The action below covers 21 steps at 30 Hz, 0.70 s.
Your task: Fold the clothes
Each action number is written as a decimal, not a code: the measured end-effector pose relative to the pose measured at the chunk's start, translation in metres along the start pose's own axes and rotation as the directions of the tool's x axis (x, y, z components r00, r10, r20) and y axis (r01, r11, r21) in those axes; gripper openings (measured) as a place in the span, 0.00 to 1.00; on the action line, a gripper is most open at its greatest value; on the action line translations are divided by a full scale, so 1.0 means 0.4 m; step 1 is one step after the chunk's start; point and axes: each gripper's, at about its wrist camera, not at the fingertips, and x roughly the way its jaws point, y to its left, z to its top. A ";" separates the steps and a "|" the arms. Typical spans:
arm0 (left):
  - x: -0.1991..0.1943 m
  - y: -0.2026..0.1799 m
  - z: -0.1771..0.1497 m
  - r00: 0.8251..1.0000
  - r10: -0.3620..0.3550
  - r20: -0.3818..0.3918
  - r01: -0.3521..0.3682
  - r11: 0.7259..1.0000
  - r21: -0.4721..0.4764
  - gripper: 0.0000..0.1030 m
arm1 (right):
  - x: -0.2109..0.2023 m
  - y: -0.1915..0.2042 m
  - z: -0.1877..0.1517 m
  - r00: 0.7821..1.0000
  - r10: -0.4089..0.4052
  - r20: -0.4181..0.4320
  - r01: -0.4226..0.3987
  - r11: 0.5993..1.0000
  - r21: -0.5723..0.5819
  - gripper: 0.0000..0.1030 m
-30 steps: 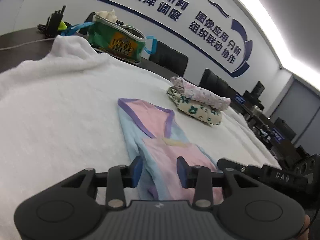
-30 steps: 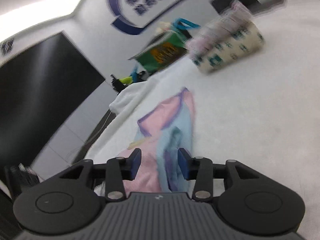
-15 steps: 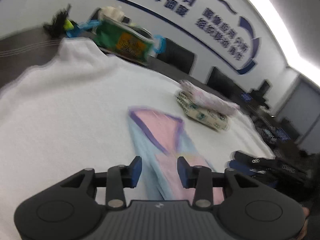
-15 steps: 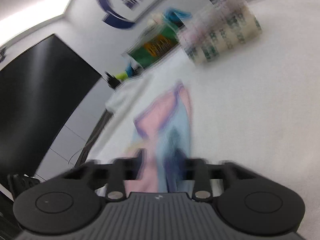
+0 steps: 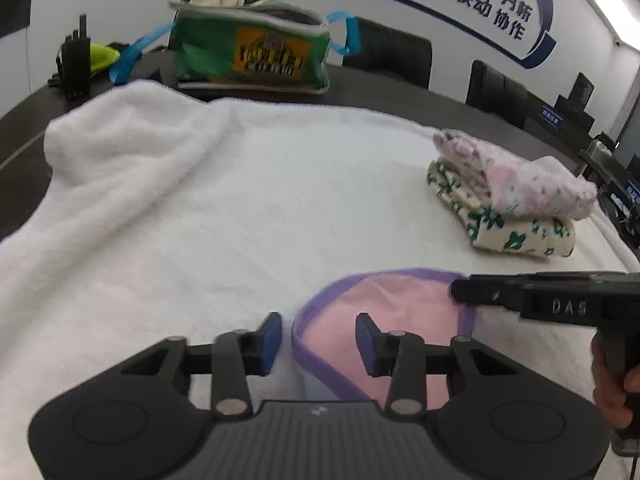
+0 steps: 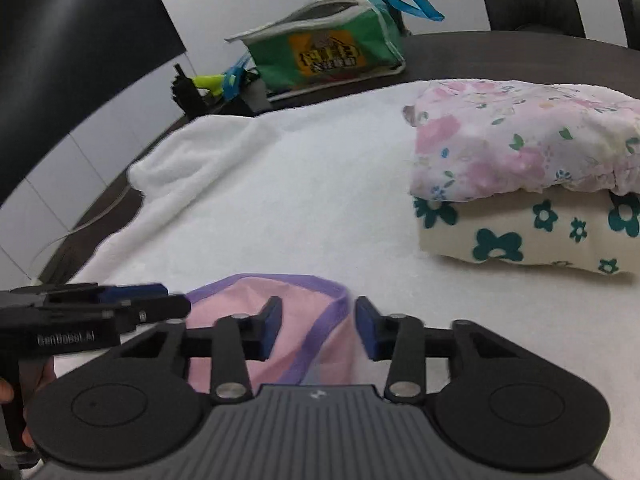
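Note:
A small pink garment with purple trim (image 5: 384,312) lies flat on the white towel (image 5: 200,216) right in front of both grippers; it also shows in the right wrist view (image 6: 296,312). My left gripper (image 5: 319,340) is open, its jaws straddling the garment's left trimmed edge. My right gripper (image 6: 316,328) is open over the garment's right trimmed edge. Each gripper shows in the other's view, the right one (image 5: 540,300) and the left one (image 6: 100,308). Neither holds cloth.
A stack of two folded garments, pink floral on cream with green flowers (image 5: 512,196) (image 6: 524,176), sits at the right. A green bag (image 5: 252,52) (image 6: 324,48) and black radios (image 5: 74,64) stand on the dark table behind the towel. Black chairs line the wall.
Both grippers have swung round to the garment's near trimmed end and dropped low over it. The garment looks shorter, now a compact pink shape. Both jaws stay open.

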 end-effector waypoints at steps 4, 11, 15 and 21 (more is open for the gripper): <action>-0.033 0.012 -0.018 0.999 -0.034 0.038 0.034 0.999 -0.006 0.01 | -0.027 -0.007 -0.013 0.999 0.029 0.032 -0.028 0.999 -0.040 0.04; -0.308 -0.037 -0.197 0.957 -0.178 0.230 0.159 0.982 0.099 0.01 | -0.263 0.062 -0.102 0.979 0.105 0.177 -0.050 0.955 -0.292 0.03; -0.377 -0.039 -0.392 0.959 -0.179 0.221 0.167 0.983 0.073 0.02 | -0.388 0.104 -0.276 0.986 0.108 0.129 -0.045 0.910 -0.411 0.03; -0.437 0.026 -0.436 0.909 -0.303 0.287 0.343 0.934 -0.098 0.70 | -0.465 0.079 -0.416 0.989 0.126 0.077 -0.099 0.953 -0.285 0.36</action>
